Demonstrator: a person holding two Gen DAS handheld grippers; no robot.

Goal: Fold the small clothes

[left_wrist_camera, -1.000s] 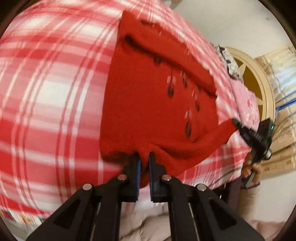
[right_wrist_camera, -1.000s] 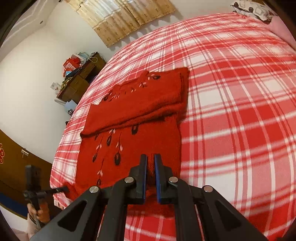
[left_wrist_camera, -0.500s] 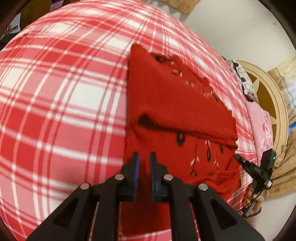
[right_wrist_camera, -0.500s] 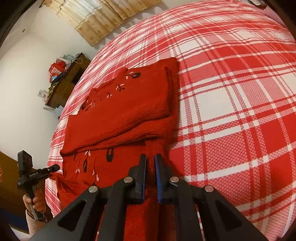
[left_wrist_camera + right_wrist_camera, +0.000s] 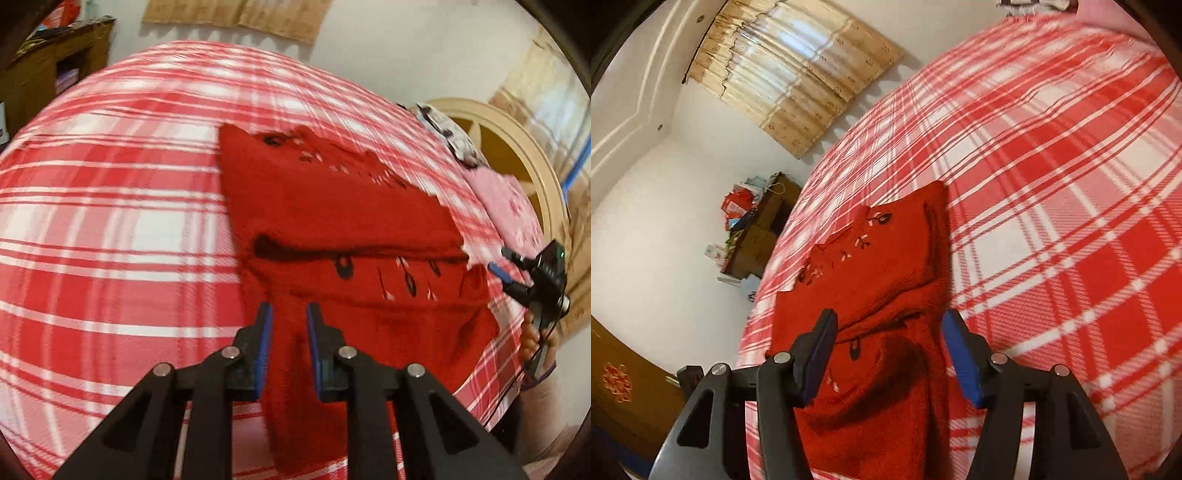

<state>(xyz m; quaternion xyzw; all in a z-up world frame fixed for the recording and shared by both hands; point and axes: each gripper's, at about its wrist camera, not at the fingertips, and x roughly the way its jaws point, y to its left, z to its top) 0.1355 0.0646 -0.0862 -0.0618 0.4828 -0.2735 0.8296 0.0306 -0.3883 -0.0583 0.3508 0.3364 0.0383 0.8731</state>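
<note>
A red knit sweater (image 5: 332, 221) with dark embroidered motifs lies on the red-and-white plaid bedspread (image 5: 110, 221), its far part folded over the near part. My left gripper (image 5: 289, 321) is partly open just above the sweater's near edge, with red cloth showing between the fingers. My right gripper also shows in the left wrist view (image 5: 506, 266) at the sweater's right corner. In the right wrist view the sweater (image 5: 879, 266) lies ahead on the bedspread (image 5: 1071, 184). My right gripper (image 5: 886, 332) is wide open over the sweater's near hem, holding nothing.
A cream round headboard (image 5: 517, 147) and a pink pillow (image 5: 509, 199) are at the right. A dark wooden cabinet (image 5: 44, 62) stands at the far left. A cluttered brown desk (image 5: 757, 229) is against the white wall, and beige curtains (image 5: 790, 77) hang above.
Both grippers were shut on the sweater's hem and carried it forward over the garment. Now both have opened and let go; the hem lies on the sweater.
</note>
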